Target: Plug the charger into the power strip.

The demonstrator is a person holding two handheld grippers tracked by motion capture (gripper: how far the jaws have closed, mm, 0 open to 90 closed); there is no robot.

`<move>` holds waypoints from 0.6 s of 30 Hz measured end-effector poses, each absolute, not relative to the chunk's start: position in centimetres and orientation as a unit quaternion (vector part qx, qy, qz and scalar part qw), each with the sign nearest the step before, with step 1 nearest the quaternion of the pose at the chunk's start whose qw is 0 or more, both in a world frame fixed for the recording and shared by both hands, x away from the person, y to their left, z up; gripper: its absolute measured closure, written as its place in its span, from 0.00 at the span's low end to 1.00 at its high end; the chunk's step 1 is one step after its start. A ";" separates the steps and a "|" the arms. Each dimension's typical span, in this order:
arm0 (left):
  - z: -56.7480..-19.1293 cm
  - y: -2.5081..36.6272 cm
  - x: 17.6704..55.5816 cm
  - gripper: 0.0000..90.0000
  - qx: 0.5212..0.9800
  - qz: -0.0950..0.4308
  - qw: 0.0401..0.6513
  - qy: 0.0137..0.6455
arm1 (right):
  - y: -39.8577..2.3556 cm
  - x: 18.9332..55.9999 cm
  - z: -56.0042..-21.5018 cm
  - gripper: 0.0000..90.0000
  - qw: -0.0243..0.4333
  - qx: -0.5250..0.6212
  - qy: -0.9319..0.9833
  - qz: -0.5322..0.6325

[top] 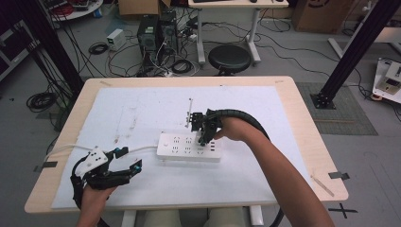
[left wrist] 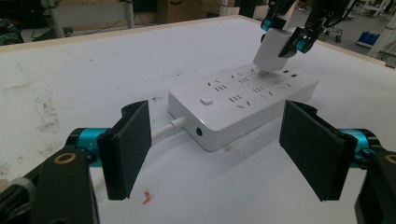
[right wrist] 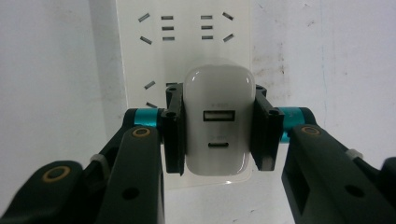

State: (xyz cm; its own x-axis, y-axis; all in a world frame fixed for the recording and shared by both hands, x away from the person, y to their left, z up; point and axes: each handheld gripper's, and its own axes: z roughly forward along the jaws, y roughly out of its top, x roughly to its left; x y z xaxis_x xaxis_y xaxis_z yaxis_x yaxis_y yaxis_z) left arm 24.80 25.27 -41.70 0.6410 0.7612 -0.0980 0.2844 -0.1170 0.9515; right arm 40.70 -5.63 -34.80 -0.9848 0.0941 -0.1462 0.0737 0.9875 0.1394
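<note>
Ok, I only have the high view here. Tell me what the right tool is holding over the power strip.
Observer: A white charger. The right tool clamps its two sides, and its two ports face that tool's camera.
Operator: Tell me whether it's plugged in.
Observer: Not fully. In the left gripper view it stands tilted, prongs at a socket of the power strip, body raised off it.
Operator: Check the left tool.
Observer: The left tool is open and empty, aimed at the strip's cable end. A small red scrap lies on the table near it.
</note>
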 end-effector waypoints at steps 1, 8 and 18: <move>-41.7 25.3 24.8 0.28 0.716 0.214 0.555 0.365 | -5.5 40.7 -34.8 0.71 0.078 0.039 0.994 0.061; -41.8 25.4 24.9 0.28 0.716 0.212 0.555 0.366 | -4.7 41.0 -34.8 0.71 0.075 0.026 0.996 0.041; -41.9 25.9 24.9 0.28 0.713 0.216 0.556 0.369 | -4.1 41.4 -35.7 0.71 0.060 0.027 0.998 0.025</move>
State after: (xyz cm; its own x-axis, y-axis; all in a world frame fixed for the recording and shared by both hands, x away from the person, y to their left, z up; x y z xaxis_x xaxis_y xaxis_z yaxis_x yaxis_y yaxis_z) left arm 24.86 25.87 -41.89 0.6345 0.7661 -0.1026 0.2866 -0.1100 0.9517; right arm 41.41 -4.06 -35.72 -0.9914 0.0572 -0.1179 0.0513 0.9973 0.0522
